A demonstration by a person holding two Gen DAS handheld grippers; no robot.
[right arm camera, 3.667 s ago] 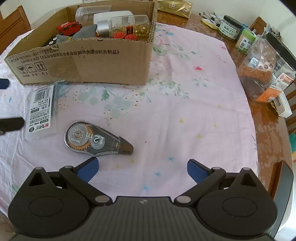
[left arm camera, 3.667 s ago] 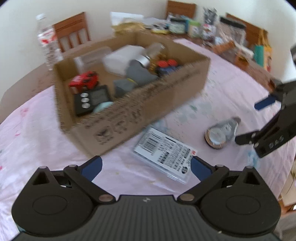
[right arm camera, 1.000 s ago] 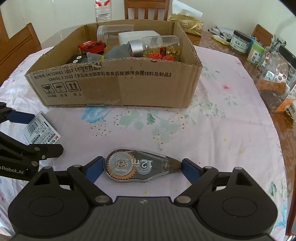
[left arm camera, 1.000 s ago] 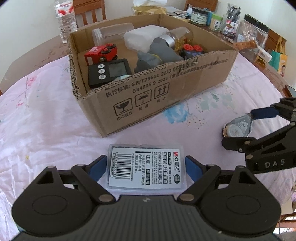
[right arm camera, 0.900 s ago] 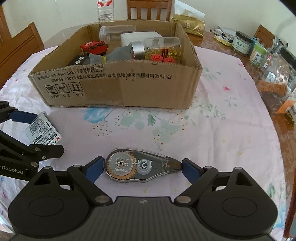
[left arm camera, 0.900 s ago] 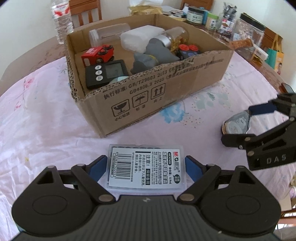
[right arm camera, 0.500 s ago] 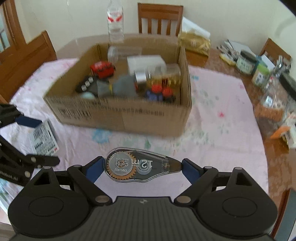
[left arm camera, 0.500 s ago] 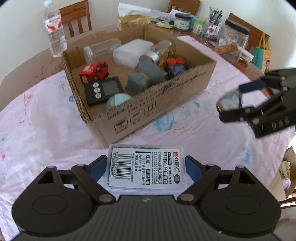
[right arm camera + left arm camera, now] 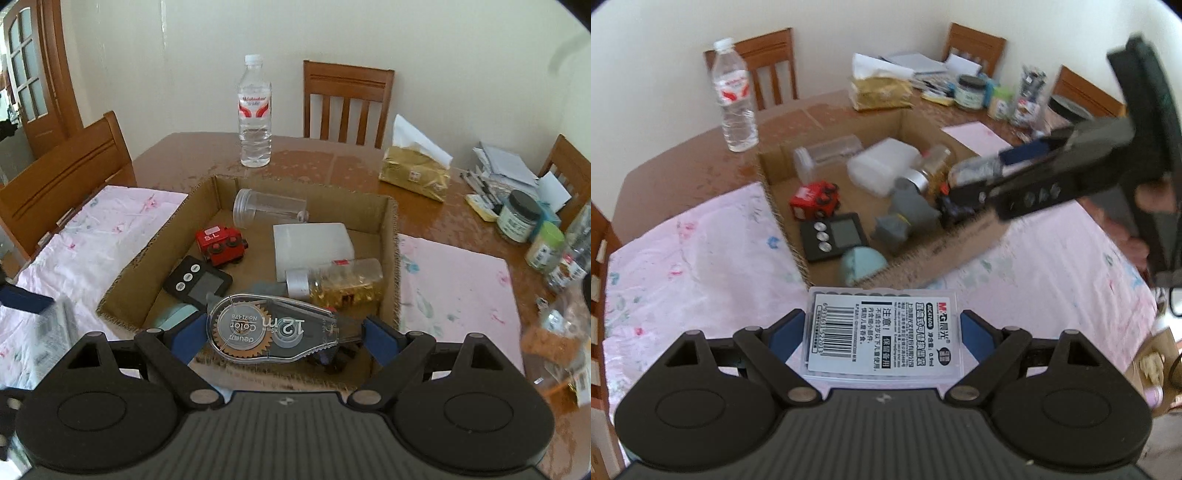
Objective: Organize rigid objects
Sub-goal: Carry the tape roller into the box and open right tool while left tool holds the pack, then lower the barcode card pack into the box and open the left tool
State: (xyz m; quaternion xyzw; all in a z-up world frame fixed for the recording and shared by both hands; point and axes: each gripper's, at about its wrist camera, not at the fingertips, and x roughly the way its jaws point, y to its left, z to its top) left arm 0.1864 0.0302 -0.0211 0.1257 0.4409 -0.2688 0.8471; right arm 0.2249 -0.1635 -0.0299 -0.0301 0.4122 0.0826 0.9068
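My left gripper (image 9: 882, 330) is shut on a flat clear plastic case with a barcode label (image 9: 881, 334), held in the air just before the near wall of the open cardboard box (image 9: 783, 221). My right gripper (image 9: 282, 330) is shut on a clear correction tape dispenser (image 9: 273, 330), held above the box's near right part (image 9: 391, 236). The right gripper also shows in the left wrist view (image 9: 982, 177), over the box's right side. The box holds a red toy car (image 9: 221, 245), a black timer (image 9: 197, 282), a clear jar (image 9: 269, 212), a white block (image 9: 312, 245) and a bottle of yellow capsules (image 9: 340, 282).
A water bottle (image 9: 255, 118) stands on the bare wood behind the box. A gold tissue pack (image 9: 415, 170), jars (image 9: 517, 216) and papers crowd the back right. Wooden chairs (image 9: 347, 99) ring the table. A pink flowered cloth (image 9: 698, 251) covers the near table.
Both grippers have risen with their objects. The right gripper has carried the tape dispenser from in front of the box to above its right part. The left gripper holds the case higher.
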